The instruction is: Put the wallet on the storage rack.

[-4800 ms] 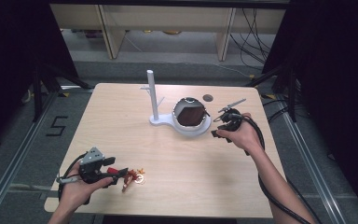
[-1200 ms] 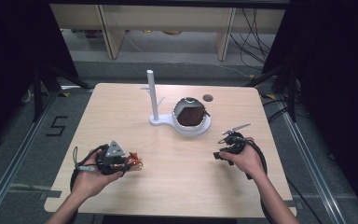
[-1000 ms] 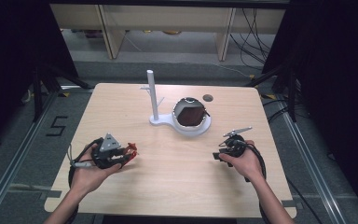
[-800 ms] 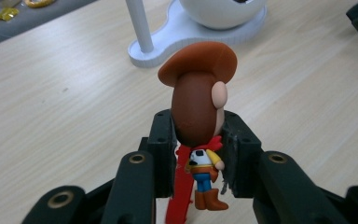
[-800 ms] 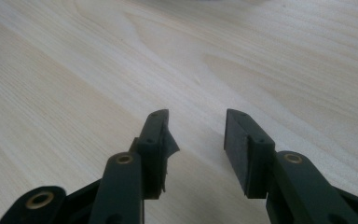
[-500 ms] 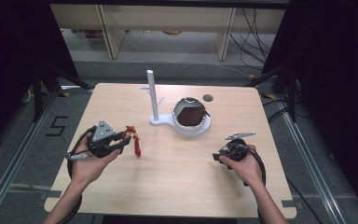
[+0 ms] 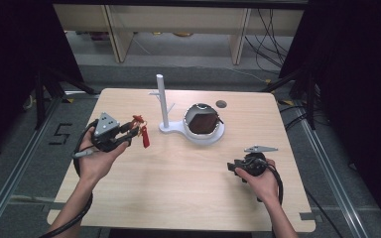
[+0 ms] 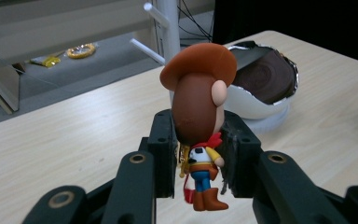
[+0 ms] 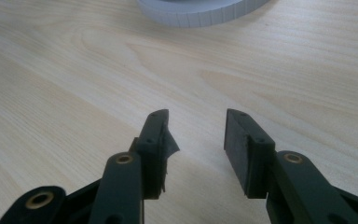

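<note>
A small cowboy figure [image 8: 198, 116] with a brown hat, yellow shirt and blue trousers is clamped upright between the jaws of my left gripper [image 8: 196, 154]. From above, the left gripper [image 7: 135, 131] is raised over the table's left part, the figure [image 7: 142, 133] at its tip, just left of the white stand's base. The stand has an upright post [image 7: 161, 101] with short pegs and a bowl-shaped holder [image 7: 203, 124] with a dark brown inside. My right gripper [image 9: 193, 137] is open over bare wood; in the high view it [image 7: 238, 166] sits at the right front.
The light wooden table [image 7: 178, 188] has a small dark round disc [image 7: 221, 103] near its far edge. The stand's round white base rim [image 9: 200, 11] lies ahead of the right gripper. Shelving and cables stand beyond the table's far side.
My left gripper picked the figure up from the front left and carried it forward and right toward the stand. My right gripper drew back from the holder to the right front.
</note>
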A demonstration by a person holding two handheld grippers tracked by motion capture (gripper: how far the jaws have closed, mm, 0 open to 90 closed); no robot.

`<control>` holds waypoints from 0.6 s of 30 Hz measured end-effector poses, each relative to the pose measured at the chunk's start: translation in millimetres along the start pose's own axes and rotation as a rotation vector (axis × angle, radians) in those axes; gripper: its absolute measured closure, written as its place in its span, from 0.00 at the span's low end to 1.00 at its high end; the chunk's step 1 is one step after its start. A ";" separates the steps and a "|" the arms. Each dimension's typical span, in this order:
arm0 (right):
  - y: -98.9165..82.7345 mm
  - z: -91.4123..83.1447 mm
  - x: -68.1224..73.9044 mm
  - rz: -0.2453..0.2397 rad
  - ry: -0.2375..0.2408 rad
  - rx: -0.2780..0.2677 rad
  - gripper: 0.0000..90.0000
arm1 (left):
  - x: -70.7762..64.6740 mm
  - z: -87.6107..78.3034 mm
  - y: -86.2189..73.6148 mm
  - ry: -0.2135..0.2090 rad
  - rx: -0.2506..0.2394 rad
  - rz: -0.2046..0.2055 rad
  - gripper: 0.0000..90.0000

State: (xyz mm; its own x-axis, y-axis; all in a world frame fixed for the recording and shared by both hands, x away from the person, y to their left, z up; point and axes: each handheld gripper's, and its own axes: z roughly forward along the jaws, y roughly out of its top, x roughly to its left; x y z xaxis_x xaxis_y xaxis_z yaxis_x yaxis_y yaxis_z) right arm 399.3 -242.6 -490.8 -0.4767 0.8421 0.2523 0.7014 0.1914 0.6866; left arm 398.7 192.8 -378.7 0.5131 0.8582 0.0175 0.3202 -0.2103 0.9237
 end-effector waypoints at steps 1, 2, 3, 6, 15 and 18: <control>0.0 0.0 0.0 0.000 0.000 0.000 0.67 | 0.0 0.0 0.0 0.000 0.000 0.000 0.76; -2.0 0.2 -1.4 -0.014 -0.009 -0.022 0.67 | 1.0 0.3 4.6 0.008 -0.010 0.001 0.76; -3.1 0.0 1.1 0.029 -0.002 -0.017 0.67 | 1.0 0.9 6.7 0.008 -0.017 -0.002 0.76; -5.1 0.2 -0.2 0.023 0.006 -0.031 0.67 | 0.9 2.6 11.6 0.009 -0.029 -0.002 0.76; -13.5 0.0 -0.9 0.058 0.000 -0.059 0.67 | 3.7 12.5 29.0 0.022 -0.062 -0.007 0.76; -15.7 1.9 -1.1 0.064 0.011 -0.085 0.67 | 4.8 17.3 35.2 0.024 -0.067 -0.011 0.76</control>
State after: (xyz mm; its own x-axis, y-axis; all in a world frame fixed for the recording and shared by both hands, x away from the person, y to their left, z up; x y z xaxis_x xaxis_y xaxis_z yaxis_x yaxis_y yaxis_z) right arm 389.8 -245.6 -503.2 -0.4383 0.8456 0.3049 0.6833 0.0931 0.7242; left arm 426.2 181.4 -352.7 0.4906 0.8713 0.0154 0.2712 -0.1694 0.9475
